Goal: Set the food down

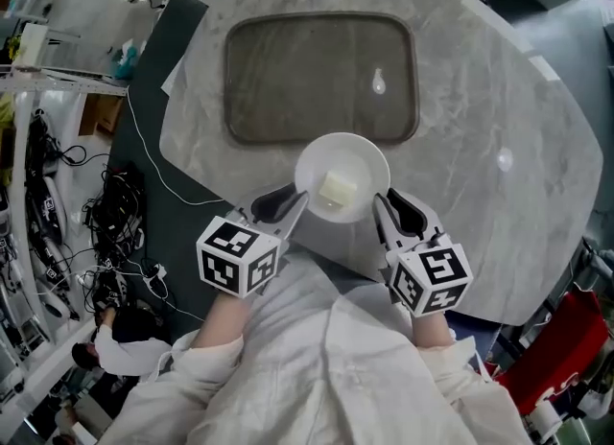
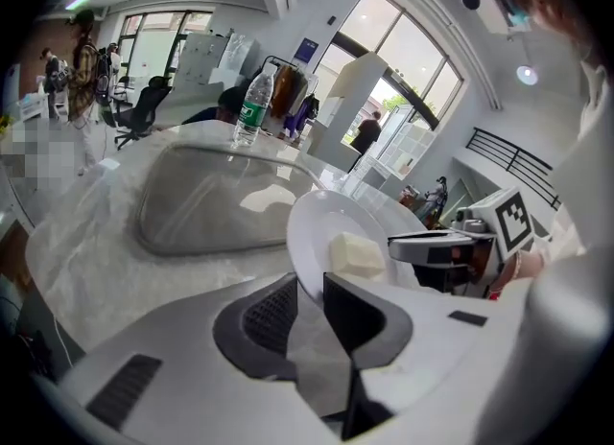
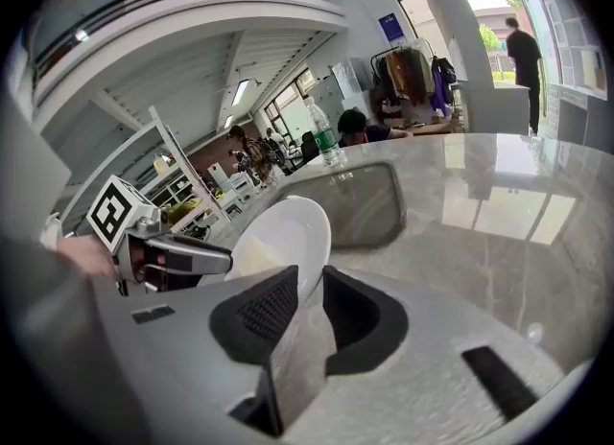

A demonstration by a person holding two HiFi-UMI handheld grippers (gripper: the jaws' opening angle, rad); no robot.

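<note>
grip: left gripper (image 1: pixel 288 205) and right gripper (image 1: pixel 384 211) each clamped on an opposite rim of the plate (image 1: pixel 342 160), likely to keep it level | food (image 1: pixel 338 189): pale block mid-plate | place: plate held over the table's (image 1: pixel 499 146) near edge, just short of the tray (image 1: pixel 259 69) | judgement: not yet set down; tray looks the likely landing spot
</note>
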